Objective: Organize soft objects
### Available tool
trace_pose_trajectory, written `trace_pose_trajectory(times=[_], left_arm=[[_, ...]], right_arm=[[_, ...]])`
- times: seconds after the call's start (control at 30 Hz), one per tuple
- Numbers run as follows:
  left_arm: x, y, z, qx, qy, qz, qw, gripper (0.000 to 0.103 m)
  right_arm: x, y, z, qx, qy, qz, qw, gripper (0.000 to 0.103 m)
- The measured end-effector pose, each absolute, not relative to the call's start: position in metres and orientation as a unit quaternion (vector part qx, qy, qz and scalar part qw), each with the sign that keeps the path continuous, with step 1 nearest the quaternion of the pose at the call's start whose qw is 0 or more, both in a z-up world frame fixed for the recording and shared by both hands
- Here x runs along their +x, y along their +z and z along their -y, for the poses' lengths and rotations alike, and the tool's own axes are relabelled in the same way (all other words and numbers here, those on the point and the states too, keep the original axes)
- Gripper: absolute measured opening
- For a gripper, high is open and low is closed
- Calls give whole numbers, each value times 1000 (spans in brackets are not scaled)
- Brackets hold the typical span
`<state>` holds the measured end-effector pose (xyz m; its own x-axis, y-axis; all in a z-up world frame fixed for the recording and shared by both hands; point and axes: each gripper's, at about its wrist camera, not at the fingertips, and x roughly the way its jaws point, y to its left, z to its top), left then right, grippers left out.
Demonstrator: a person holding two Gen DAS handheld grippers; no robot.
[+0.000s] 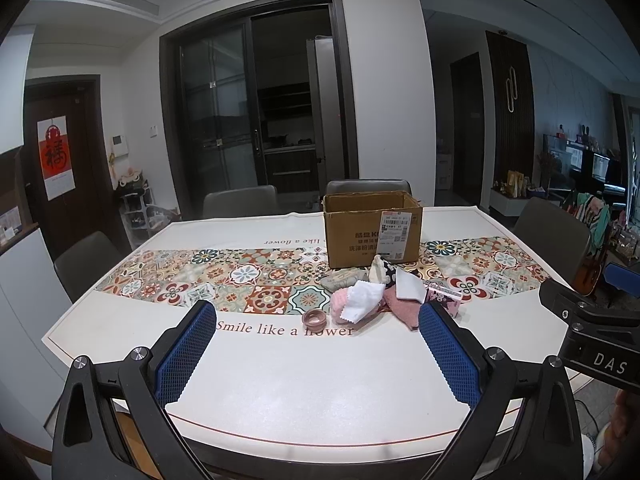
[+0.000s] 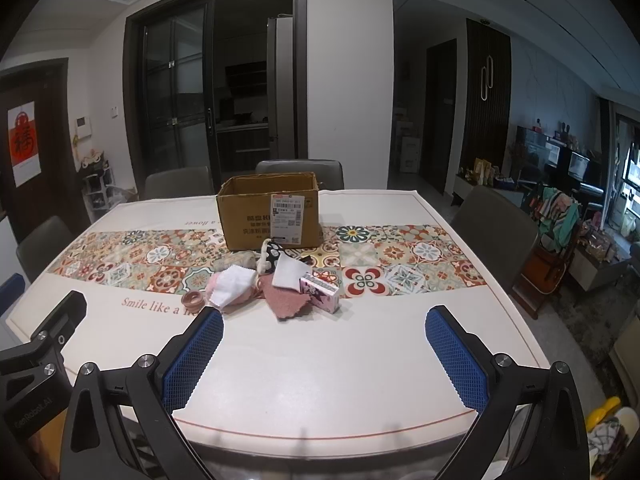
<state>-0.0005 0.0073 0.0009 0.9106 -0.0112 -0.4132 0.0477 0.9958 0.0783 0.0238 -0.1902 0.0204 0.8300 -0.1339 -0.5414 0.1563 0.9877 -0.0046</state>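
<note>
A heap of soft things lies mid-table in front of an open cardboard box (image 1: 372, 228) (image 2: 269, 209): pink fuzzy cloths (image 1: 400, 306) (image 2: 289, 298), white cloths (image 1: 363, 300) (image 2: 231, 285), a black-and-white patterned piece (image 1: 382, 269) (image 2: 274, 252) and a beige bundle (image 1: 340, 280) (image 2: 240, 260). A small pink carton (image 2: 320, 293) (image 1: 446, 294) lies at the heap's right. My left gripper (image 1: 316, 322) and right gripper (image 2: 324, 326) hover over the table's near edge, short of the heap, both open and empty.
A small pink ring-shaped dish (image 1: 314, 319) (image 2: 192, 301) sits left of the heap. The white table (image 1: 280, 380) carries a patterned tile runner (image 1: 200, 280). Grey chairs (image 1: 240, 200) (image 2: 496, 224) stand around it. The other gripper's body shows at each view's edge.
</note>
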Motion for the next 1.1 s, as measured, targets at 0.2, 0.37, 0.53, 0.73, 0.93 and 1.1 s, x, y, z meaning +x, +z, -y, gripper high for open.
trace_pose_trajectory(times=[0.2,0.37,0.53,0.73,0.93,1.1], left_arm=[[0,0,-7,44,-15,-211,976,103],[0,0,-7,44,-15,-211,976,103],[0,0,-7,44,-16,-211,976,103],[0,-1,-6,45,-17,-212,976,103],[0,-2,-6,45,-17,-212,976,103],[0,-2,-6,45,-17,-212,976,103]], right_arm=[[24,20,190,20,-76,-281,956,103],[24,20,190,20,-76,-281,956,103],[24,20,190,19,-76,-281,956,103],[24,20,189,19,-76,-281,956,103],[24,20,188,19,-76,-281,956,103],[24,20,188,19,-77,-281,956,103]])
